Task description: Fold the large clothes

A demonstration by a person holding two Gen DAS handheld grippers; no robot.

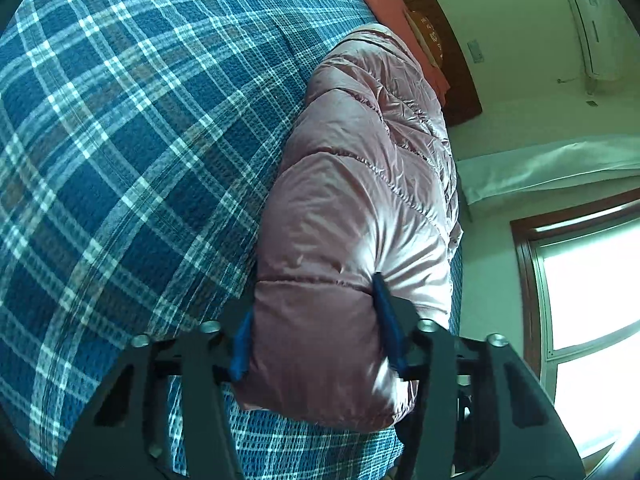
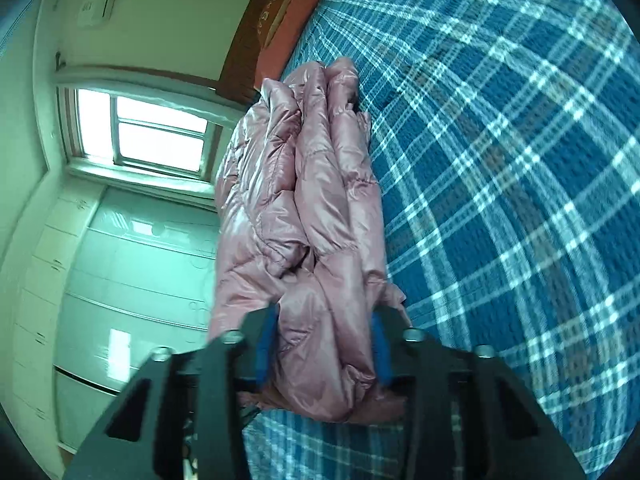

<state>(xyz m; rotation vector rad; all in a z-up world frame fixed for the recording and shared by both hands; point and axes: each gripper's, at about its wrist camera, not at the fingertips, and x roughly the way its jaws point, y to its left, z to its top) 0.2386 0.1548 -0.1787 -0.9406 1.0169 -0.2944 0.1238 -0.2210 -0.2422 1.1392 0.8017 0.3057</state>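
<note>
A pink quilted puffer jacket (image 1: 360, 184) lies bunched in a long roll on the bed's blue plaid cover (image 1: 120, 160). My left gripper (image 1: 316, 320) is shut on the near end of the jacket, the padded fabric bulging between its blue pads (image 1: 386, 312). In the right wrist view the same jacket (image 2: 304, 200) shows folded in several layers, and my right gripper (image 2: 324, 340) is shut on its near end, blue pads (image 2: 266, 344) pressed into the folds. Both views are rolled sideways.
The plaid cover (image 2: 500, 160) spreads wide beside the jacket. A pink pillow (image 1: 384, 4) and a dark wooden headboard (image 1: 452, 60) lie at the far end. A window (image 2: 152, 128), a wardrobe (image 2: 120, 280) and a wall air conditioner (image 1: 596, 28) are beyond the bed.
</note>
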